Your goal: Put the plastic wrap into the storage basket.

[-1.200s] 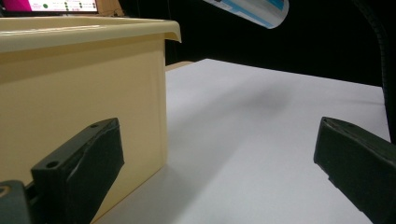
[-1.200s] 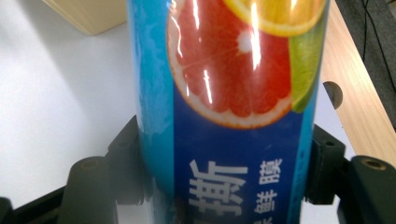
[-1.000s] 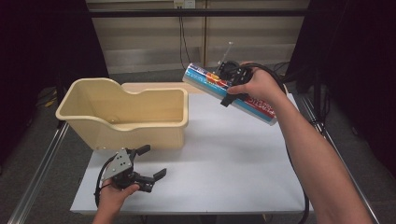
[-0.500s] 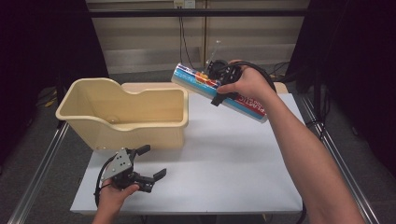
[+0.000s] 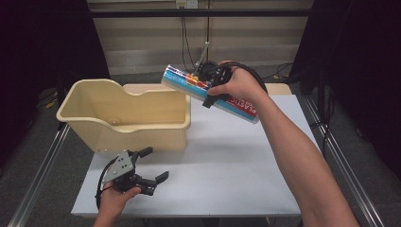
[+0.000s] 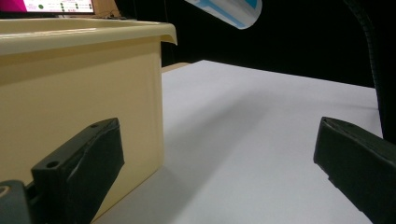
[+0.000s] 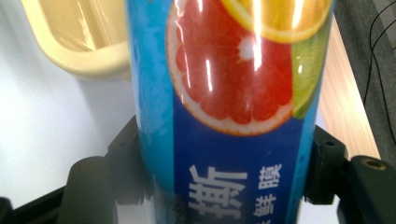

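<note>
Right gripper (image 5: 211, 81): clamped on a tilted box (image 5: 210, 93), above tub's (image 5: 124, 119) corner.
Left gripper (image 5: 152, 165): jaws apart, beside tub.

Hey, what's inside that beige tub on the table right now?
The tub looks empty: bare floor and inner walls show from the high view. Its near wall hides the front strip of the floor. The box in the right claw is above the rim.

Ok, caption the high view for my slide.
Right gripper holds a long box tilted in the air beside the beige tub; left gripper rests open on the table.
</note>
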